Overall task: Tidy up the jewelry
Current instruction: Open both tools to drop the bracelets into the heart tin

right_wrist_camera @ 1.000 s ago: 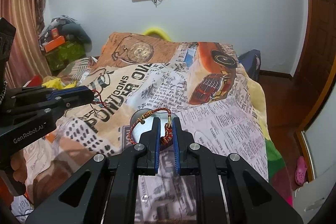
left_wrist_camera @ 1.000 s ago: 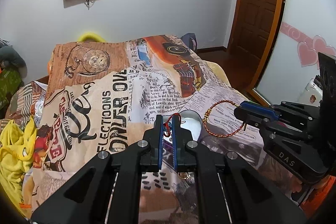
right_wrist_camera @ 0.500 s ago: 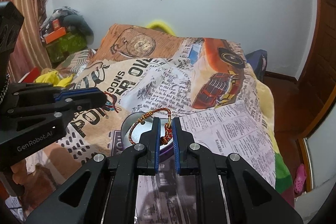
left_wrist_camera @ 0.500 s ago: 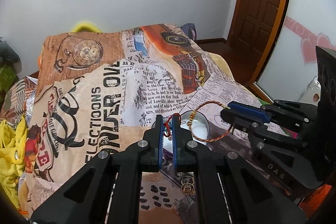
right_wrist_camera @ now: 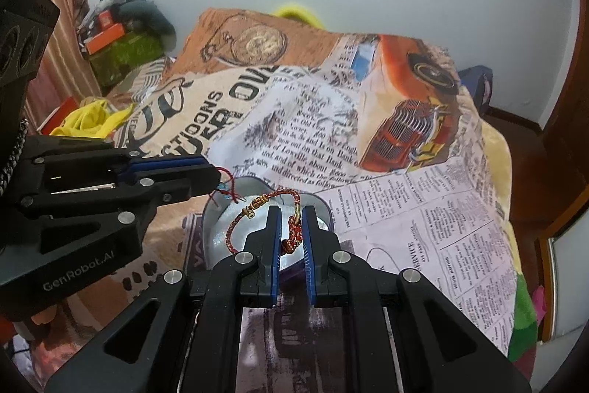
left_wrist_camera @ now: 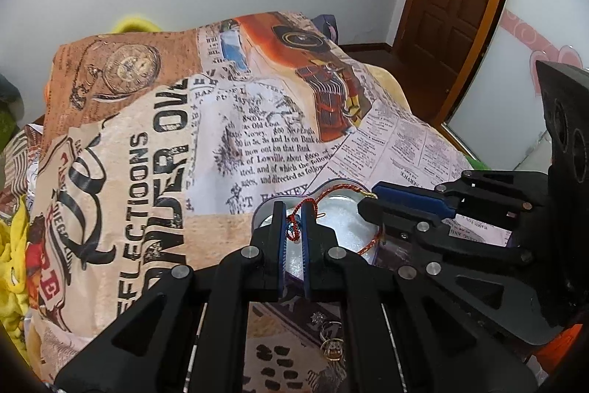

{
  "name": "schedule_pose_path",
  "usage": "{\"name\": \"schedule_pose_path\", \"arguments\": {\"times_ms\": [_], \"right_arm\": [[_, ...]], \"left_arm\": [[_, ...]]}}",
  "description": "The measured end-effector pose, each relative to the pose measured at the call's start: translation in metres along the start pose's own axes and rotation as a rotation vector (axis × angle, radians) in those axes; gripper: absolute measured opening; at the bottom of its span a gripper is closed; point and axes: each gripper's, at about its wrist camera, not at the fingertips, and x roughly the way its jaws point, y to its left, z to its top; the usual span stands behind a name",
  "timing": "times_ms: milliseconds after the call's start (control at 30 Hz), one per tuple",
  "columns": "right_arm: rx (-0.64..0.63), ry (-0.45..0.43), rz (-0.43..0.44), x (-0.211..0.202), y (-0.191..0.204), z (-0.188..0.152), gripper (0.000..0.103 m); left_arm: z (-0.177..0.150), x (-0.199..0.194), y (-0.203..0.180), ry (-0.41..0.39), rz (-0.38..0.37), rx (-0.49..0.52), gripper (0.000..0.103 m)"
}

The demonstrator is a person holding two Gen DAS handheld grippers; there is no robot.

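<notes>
"GenRobot.AI" left claw (right_wrist_camera: pixel 221 177) pinching red thread (left_wrist_camera: pixel 292 227), right claw (right_wrist_camera: pixel 291 238) clamping braided bracelet (right_wrist_camera: pixel 254 209)

Both grippers closed, tips converging mid-frame.
Left gripper (left_wrist_camera: pixel 294 221): jaws nearly together, pinching a red cord; in the right wrist view it enters from the left edge, pointing right. Right gripper (right_wrist_camera: pixel 291 227): jaws clamped on a knotted bracelet; in the left wrist view it enters from the right edge, pointing left.
</notes>
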Motion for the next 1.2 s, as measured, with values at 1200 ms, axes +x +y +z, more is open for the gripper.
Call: {"name": "schedule_pose_path", "arguments": {"times_ms": [1200], "right_arm": [[0.022,-0.001,-0.043,-0.048,0.002,-0.006,0.031]], "left_arm": [[-0.011,-0.055,0.001,-0.008,0.027,-0.030,0.028]]}}
